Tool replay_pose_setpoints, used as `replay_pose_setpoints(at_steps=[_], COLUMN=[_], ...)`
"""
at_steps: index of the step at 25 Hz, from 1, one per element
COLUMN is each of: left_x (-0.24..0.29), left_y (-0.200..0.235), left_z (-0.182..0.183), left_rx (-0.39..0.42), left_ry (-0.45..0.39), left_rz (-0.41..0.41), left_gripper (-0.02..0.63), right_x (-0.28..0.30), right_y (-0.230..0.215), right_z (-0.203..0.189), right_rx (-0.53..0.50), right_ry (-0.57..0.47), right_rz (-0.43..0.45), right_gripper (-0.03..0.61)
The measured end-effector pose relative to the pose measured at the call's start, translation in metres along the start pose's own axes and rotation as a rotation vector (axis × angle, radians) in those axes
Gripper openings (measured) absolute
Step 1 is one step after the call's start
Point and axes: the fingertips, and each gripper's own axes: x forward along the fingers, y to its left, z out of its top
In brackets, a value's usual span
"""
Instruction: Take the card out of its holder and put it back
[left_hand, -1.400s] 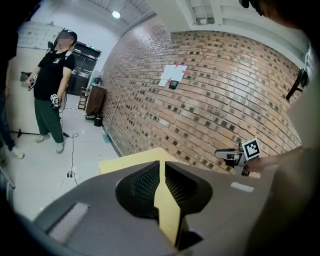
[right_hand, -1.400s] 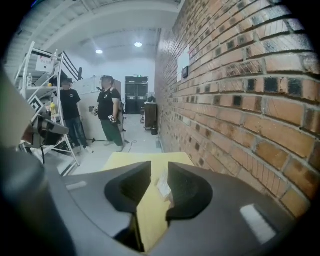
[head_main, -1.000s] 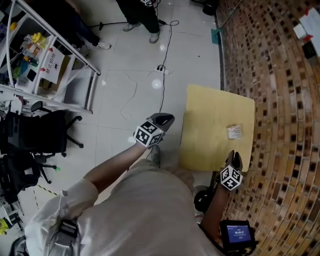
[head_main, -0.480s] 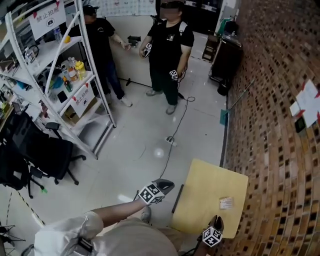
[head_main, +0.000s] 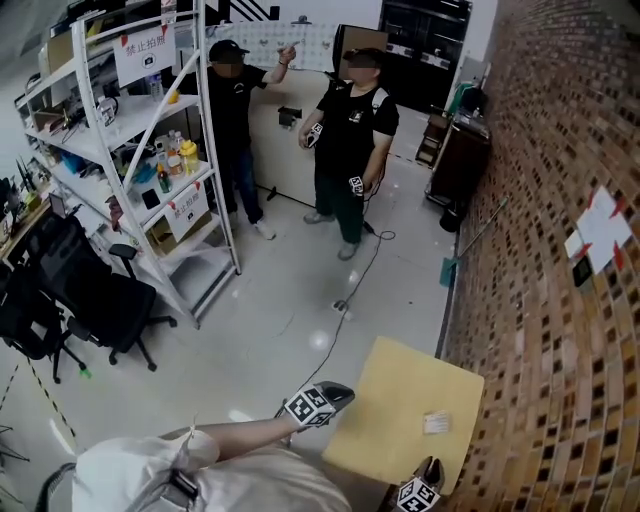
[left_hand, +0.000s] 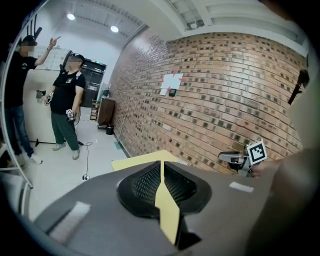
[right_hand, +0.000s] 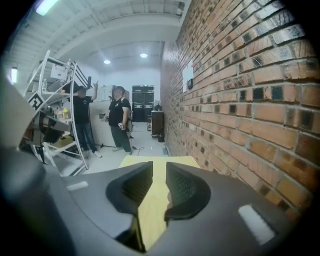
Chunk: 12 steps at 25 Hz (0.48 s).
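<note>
The person wears a pale beige short-sleeved shirt (head_main: 250, 485), its left sleeve (head_main: 145, 462) loose and creased, with a grey strap (head_main: 180, 487) and buckle over the near shoulder. The left tool (head_main: 345, 389) is dark grey with a rounded black nose and carries a white cube (head_main: 308, 408) printed with black square markers. The right tool (head_main: 434, 463) looks the same, with its own marker cube. Its ribbed black jaws are closing, with nothing between them.

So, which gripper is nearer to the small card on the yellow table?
Right. The right gripper sits just short of the card at the table's near edge, its fingers closing with nothing between them. The left gripper hangs by the table's left edge, farther away.
</note>
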Motion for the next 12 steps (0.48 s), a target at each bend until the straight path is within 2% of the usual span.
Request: replay_pose_setpoints(at_steps=[4,8,12], left_x=[0.009,0.011,0.005], left_y=[-0.035,-0.058,-0.066], left_z=[-0.007,-0.031,-0.057], left_rx=[0.027,-0.013,-0.033], left_ry=[0.003,0.019,0.042], left_rz=[-0.024,-0.034,-0.024], left_gripper=[0.040,0.040,0.037], right_x=[-0.018,-0.032,-0.039], right_y=[-0.004,0.001,0.017], right_z=[-0.019,-0.036,-0.037], right_rx=[0.000,-0.032,-0.065], right_ry=[0.007,0.014,-0.005], right_rz=[0.022,0.047,0.090], right_gripper=[0.086,0.084,0.084])
